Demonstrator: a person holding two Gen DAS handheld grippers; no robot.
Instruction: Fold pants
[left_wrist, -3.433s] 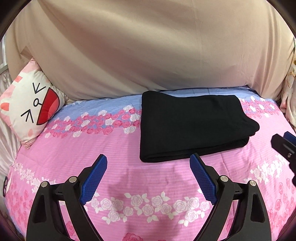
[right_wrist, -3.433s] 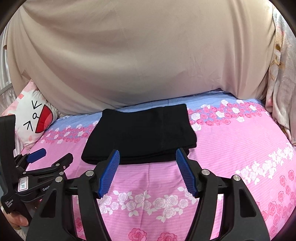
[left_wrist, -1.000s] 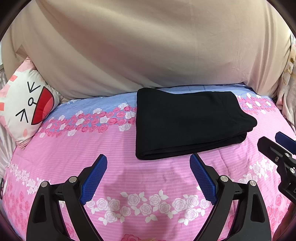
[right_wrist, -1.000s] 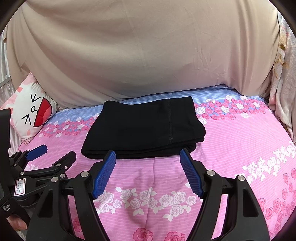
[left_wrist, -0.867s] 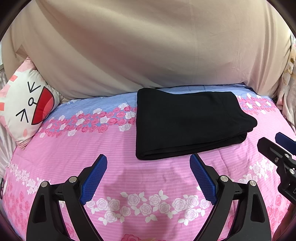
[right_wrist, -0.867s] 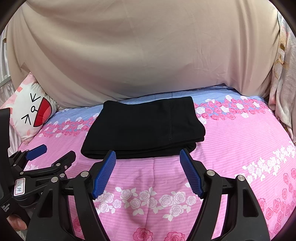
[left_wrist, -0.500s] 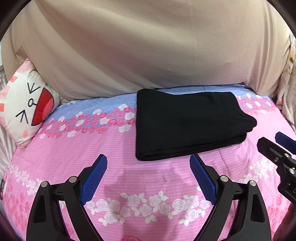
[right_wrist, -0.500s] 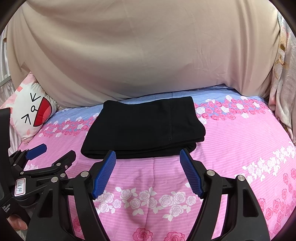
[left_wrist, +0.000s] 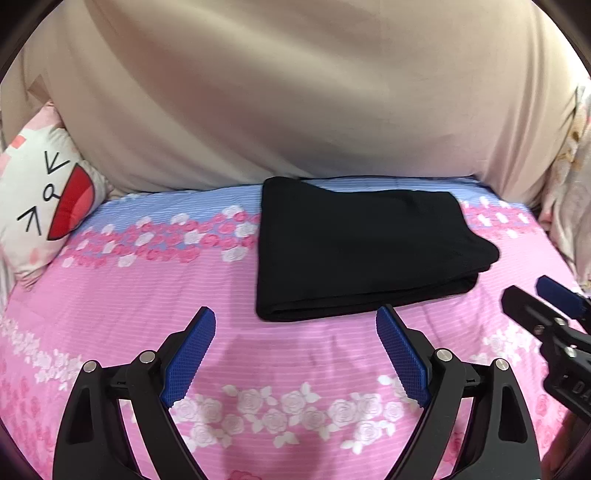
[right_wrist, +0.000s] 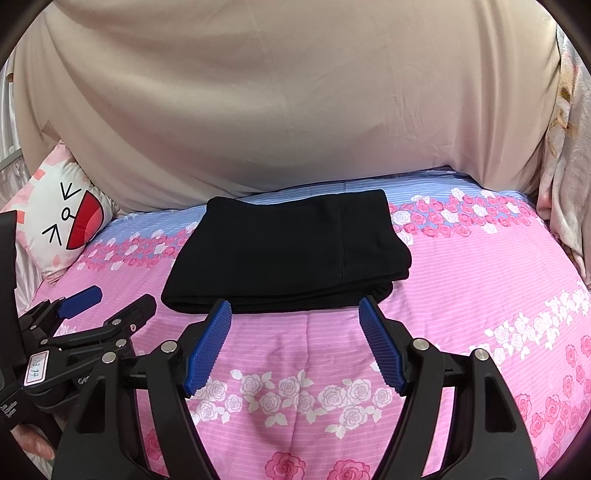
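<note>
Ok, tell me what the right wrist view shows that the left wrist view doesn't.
Only the right wrist view shows the vertical seam down the black pants and the numbered label on the left gripper. Only the left wrist view shows the pants' left edge running straight and square. Both show the folded pants lying free on the pink floral bedsheet, the cat-face pillow, and the left gripper and right gripper open, short of the cloth.
</note>
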